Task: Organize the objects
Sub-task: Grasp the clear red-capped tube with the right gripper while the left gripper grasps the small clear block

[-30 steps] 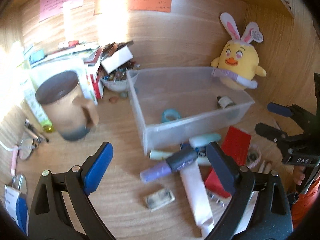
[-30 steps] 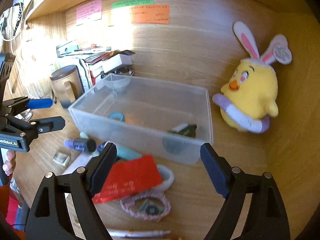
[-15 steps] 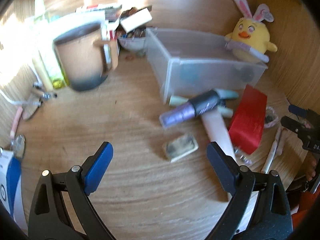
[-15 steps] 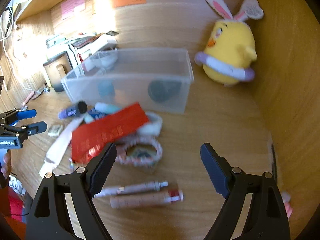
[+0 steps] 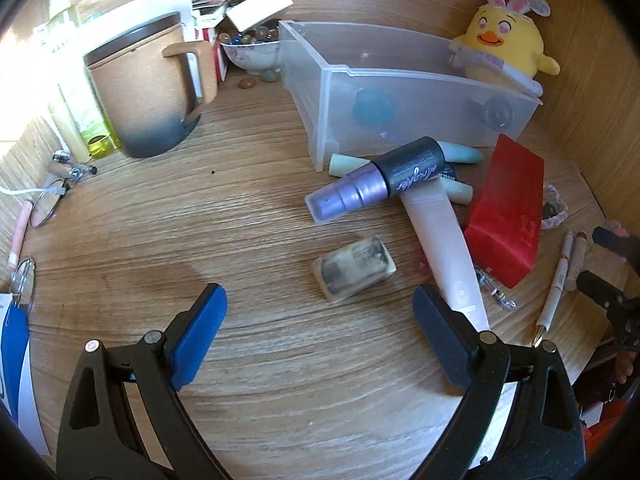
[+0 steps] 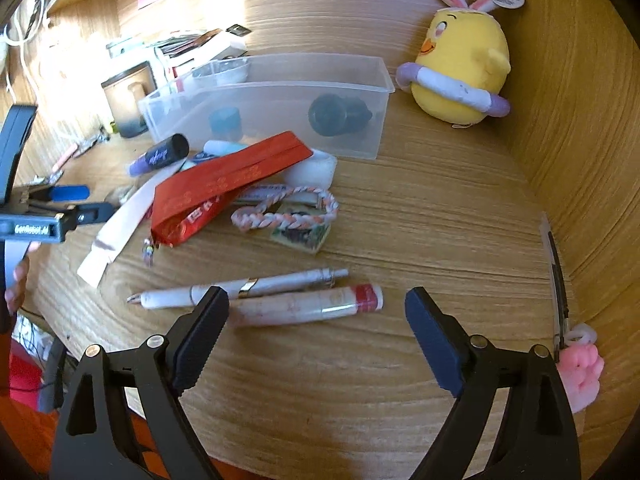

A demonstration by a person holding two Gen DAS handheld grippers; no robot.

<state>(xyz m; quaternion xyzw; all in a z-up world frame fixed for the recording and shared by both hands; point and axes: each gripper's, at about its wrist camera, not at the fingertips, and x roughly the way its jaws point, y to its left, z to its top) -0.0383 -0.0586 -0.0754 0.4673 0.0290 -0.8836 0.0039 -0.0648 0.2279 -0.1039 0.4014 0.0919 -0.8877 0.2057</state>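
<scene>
A clear plastic bin (image 5: 408, 96) (image 6: 280, 96) stands on the wooden desk with a teal roll and a dark bottle inside. In front of it lie a purple spray bottle (image 5: 376, 186) (image 6: 160, 154), a pale pink tube (image 5: 444, 240), a red envelope (image 5: 506, 216) (image 6: 224, 184), a small eraser block (image 5: 354, 268), a braided bracelet (image 6: 288, 212), a white pen (image 6: 240, 290) and a pink-and-red tube (image 6: 308, 306). My left gripper (image 5: 320, 320) is open and empty just short of the eraser. My right gripper (image 6: 316, 320) is open and empty over the pen and tube.
A tan mug (image 5: 148, 92), a bowl of beads (image 5: 252, 46) and boxes stand at the back left. A yellow chick plush (image 5: 504, 44) (image 6: 460, 72) sits at the back right by the wooden side wall. A pink charm (image 6: 580, 372) lies at the right edge.
Both grippers have pulled back from the bin and tilted down toward the desk. The eraser, pen and tubes now lie closer to the open jaws. Nothing was taken hold of.
</scene>
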